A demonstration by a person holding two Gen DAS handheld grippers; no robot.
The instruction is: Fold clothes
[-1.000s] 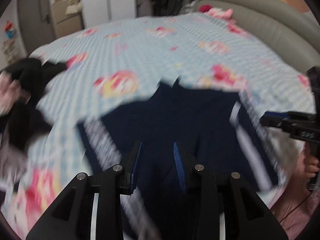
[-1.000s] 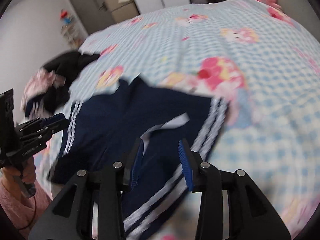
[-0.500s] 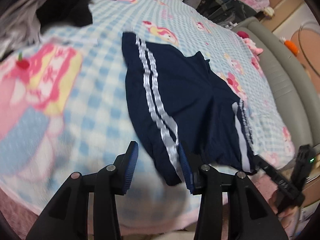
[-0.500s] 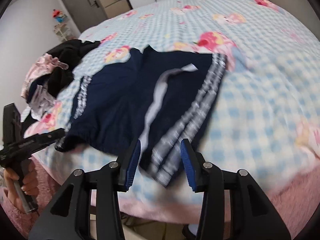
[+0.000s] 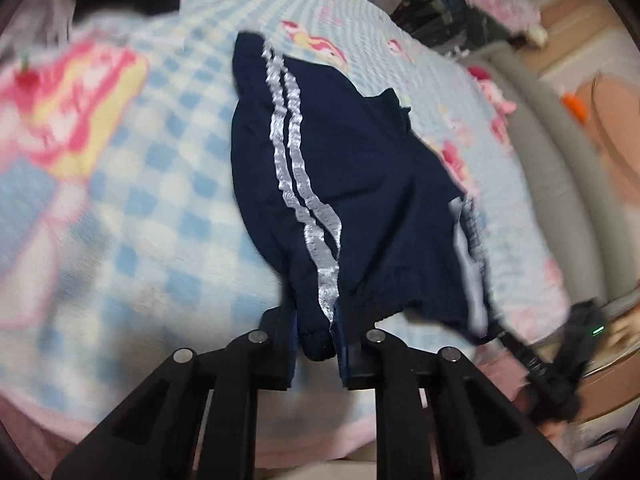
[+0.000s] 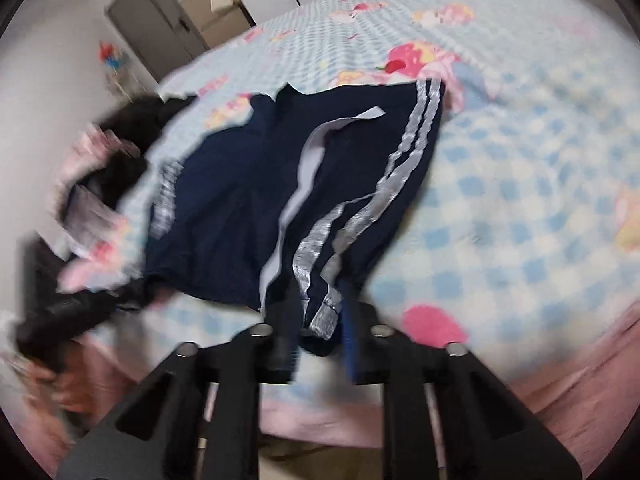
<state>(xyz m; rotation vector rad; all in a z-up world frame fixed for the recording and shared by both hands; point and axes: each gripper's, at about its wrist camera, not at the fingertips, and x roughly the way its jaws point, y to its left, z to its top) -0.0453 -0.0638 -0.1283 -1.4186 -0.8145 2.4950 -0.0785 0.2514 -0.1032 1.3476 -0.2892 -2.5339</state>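
Shorts (image 5: pixel 360 184), navy with silver side stripes, lie spread near the front edge of the checked blanket (image 5: pixel 132 216), waistband toward the person. At the left waistband corner the left gripper (image 5: pixel 316 340) has its jaws clamped on the striped hem; the cloth bunches between them, so the grip looks deep enough. Doing this step well probably means lifting both corners together at the same height, keeping the waistband taut between them so the fabric does not sag or twist before the fold is laid over. A white drawstring (image 6: pixel 300 184) trails loose across the middle of the front and may want tucking inside the fold. At the right corner the right gripper (image 6: pixel 320 328) has the other striped hem between its jaws, which look closed onto it, though blur softens the view

Open room: a pile of dark clothes (image 6: pixel 120 148) sits to the left, near the shorts' left side, so a fold carried that way is cramped. Farther back and to the right the blanket is bare, well clear for laying the fold. The bed's front edge is just beside both grippers, so cloth pulled back could slip off
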